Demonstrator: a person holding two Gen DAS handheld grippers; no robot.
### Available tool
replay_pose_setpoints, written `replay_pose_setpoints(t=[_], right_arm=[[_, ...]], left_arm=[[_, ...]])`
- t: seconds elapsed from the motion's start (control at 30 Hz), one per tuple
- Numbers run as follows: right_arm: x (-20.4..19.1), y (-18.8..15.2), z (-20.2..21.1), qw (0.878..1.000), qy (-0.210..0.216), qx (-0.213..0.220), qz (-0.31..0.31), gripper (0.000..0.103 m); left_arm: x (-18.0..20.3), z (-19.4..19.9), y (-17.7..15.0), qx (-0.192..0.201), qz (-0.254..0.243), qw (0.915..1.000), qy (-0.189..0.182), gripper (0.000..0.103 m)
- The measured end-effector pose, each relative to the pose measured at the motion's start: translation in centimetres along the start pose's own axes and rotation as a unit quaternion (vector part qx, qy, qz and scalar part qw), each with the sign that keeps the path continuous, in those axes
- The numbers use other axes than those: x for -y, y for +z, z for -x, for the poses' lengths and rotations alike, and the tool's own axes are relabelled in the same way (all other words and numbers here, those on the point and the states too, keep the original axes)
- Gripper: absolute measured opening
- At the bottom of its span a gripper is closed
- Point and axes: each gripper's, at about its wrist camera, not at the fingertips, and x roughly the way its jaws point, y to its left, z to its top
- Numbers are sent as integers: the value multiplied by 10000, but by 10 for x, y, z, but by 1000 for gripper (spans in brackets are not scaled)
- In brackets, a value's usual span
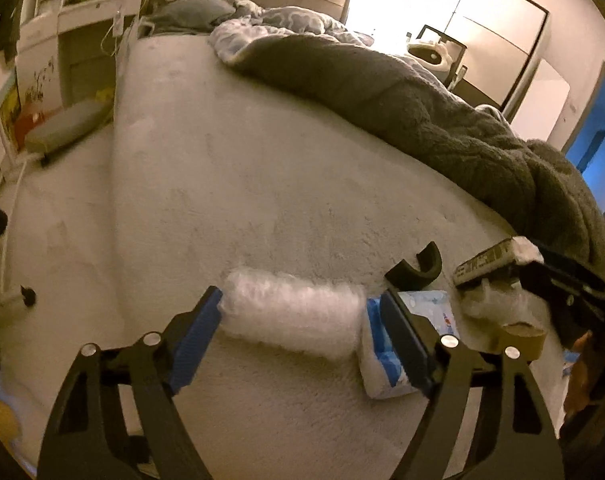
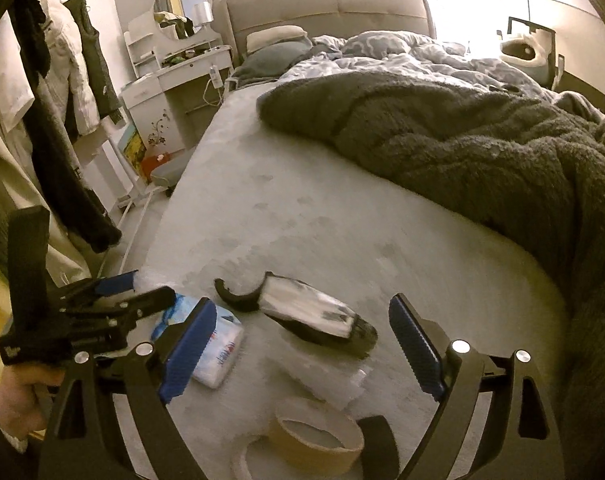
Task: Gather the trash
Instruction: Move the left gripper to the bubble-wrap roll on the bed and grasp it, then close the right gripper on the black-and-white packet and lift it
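Observation:
A roll of clear bubble wrap (image 1: pixel 294 316) lies on the pale bed sheet (image 1: pixel 242 168) between the pads of my left gripper (image 1: pixel 300 295). The left pad touches its end; a thin gap shows at the right pad. A blue-and-white tissue pack (image 1: pixel 386 364) lies just right of the roll. My right gripper (image 2: pixel 302 302) stands open above a black-and-white packet (image 2: pixel 318 320), a black hook-shaped piece (image 2: pixel 234 296), crumpled clear plastic (image 2: pixel 338 380) and a brown tape roll (image 2: pixel 318 440). It touches none of them. My left gripper (image 2: pixel 150 285) shows at the left of the right wrist view.
A dark grey fleece blanket (image 2: pixel 462 148) covers the bed's right half, with a patterned duvet (image 2: pixel 422 56) behind it. The bed's edge drops to the floor on the left. Hanging clothes (image 2: pixel 62 120) and a white dresser (image 2: pixel 174 80) stand there.

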Motion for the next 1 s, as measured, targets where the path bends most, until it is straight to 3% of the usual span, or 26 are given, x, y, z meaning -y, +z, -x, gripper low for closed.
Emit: replay_pose_setpoints(t=[0.17, 0.63, 0.9, 1.0], right_arm=[[3, 1, 0, 9999, 78, -22, -109, 89], [0, -1, -17, 9993, -351, -157, 16, 89], [2, 2, -30, 9977, -624, -233, -101, 89], [-1, 4, -32, 9971, -728, -212, -75, 79]], left_arm=[[-2, 0, -1, 28, 68, 10000, -67, 69], [-3, 39, 8, 545, 224, 9983, 19, 69], [3, 51, 3, 558, -198, 9977, 338, 69], [-1, 57, 0, 528, -153, 9980, 303, 69]])
